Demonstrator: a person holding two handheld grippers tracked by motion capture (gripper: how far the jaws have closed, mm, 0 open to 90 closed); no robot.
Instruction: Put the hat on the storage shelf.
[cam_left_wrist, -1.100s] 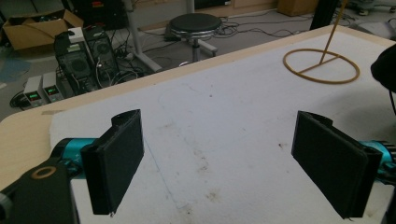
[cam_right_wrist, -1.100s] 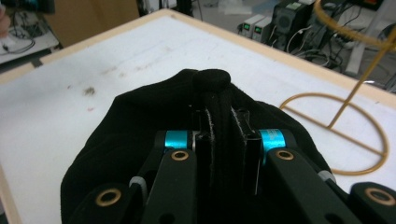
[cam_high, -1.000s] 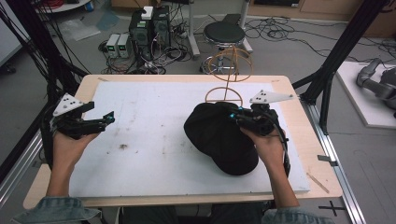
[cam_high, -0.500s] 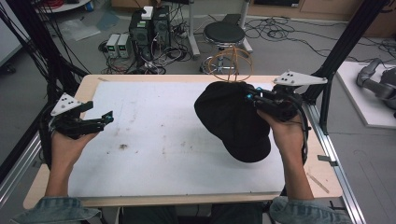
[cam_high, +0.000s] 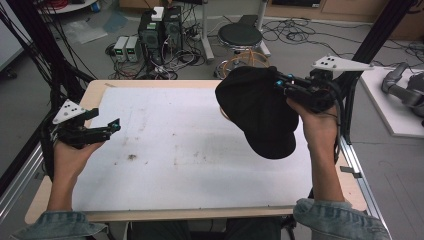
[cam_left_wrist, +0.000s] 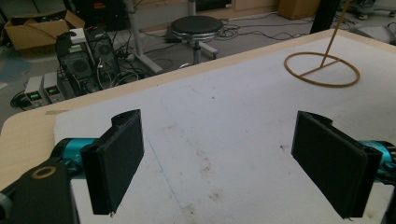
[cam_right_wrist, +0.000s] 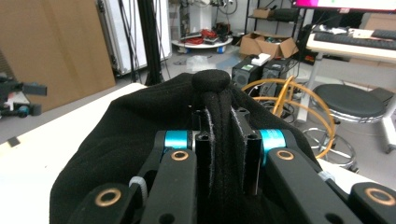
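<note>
A black cap (cam_high: 257, 112) hangs in the air over the table's right side, brim pointing down toward the person. My right gripper (cam_high: 280, 86) is shut on a fold of its crown. In the right gripper view the pinched black fabric (cam_right_wrist: 223, 140) fills the gap between the jaws, with the cap's top button (cam_right_wrist: 211, 80) just beyond them. My left gripper (cam_high: 114, 127) rests low over the table's left edge, open, with nothing between its pads (cam_left_wrist: 120, 158). A gold wire stand shows by its ring base (cam_left_wrist: 322, 74) on the white table cover.
The white cover (cam_high: 175, 150) carries a few small dark stains. Behind the table stand a round stool (cam_high: 240, 35), computer boxes (cam_high: 160, 27) and loose cables. Black frame posts rise at both sides. A grey device (cam_high: 402, 90) lies on a white board at the right.
My right gripper has lifted the black cap off the table and carried it up toward the far right. The left gripper has kept still.
</note>
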